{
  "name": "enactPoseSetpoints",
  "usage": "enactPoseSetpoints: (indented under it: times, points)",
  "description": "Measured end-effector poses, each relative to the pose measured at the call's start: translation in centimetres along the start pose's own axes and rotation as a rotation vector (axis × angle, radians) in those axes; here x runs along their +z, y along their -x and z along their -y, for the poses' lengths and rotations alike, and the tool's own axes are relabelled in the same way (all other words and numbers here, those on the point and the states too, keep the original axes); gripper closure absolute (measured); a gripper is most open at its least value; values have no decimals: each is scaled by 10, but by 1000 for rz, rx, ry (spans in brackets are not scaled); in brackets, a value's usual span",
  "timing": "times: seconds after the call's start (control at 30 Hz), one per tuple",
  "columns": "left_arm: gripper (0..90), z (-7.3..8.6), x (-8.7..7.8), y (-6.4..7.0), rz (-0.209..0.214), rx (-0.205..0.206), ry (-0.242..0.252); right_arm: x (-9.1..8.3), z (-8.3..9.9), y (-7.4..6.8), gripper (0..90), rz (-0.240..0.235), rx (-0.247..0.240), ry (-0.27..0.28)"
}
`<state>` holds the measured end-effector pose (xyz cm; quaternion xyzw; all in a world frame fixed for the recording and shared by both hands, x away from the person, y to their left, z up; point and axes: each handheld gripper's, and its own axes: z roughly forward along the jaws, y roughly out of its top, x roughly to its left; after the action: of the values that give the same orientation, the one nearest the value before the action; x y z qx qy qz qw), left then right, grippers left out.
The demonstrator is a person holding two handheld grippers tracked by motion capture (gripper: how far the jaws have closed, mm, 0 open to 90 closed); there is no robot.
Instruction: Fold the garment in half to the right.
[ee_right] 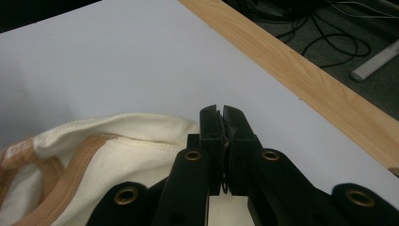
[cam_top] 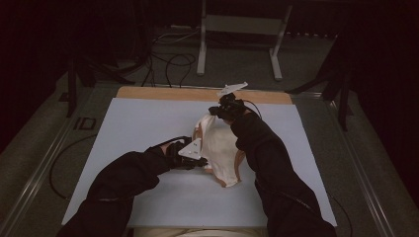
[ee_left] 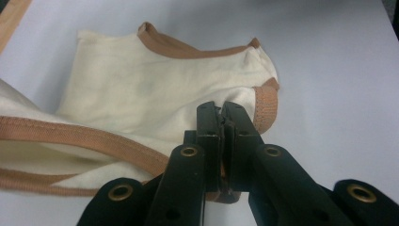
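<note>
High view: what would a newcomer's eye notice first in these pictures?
First comes the cream garment with tan trim, bright against the pale table cover near its middle, in a dark room. Next, the two black-sleeved arms meeting at it: the left tongs are shut on its near edge, and the right tongs are shut on its far edge, close to the wooden strip of the table.

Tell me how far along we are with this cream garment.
Done: both grippers look clamped on the cream garment, the left gripper at a tan-trimmed edge, the right gripper at its far cream edge. In hand: it is held between them over the white table cover, still bunched. Left: it is neither spread flat nor folded yet.
</note>
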<state>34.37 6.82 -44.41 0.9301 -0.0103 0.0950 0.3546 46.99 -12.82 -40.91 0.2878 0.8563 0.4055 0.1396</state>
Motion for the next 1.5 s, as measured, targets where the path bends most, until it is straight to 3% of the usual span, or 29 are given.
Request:
enactPoseSetpoints:
  times: [0.73,1.13,1.5]
  points:
    - [874,-17,27,0,44,17,11,-25,37,23,883,52,70,22]
    - [873,-25,49,0,83,18,8,-24,60,38,883,74,105,-2]
    - [872,-28,65,1,130,33,-29,-18,84,45,883,72,138,-23]
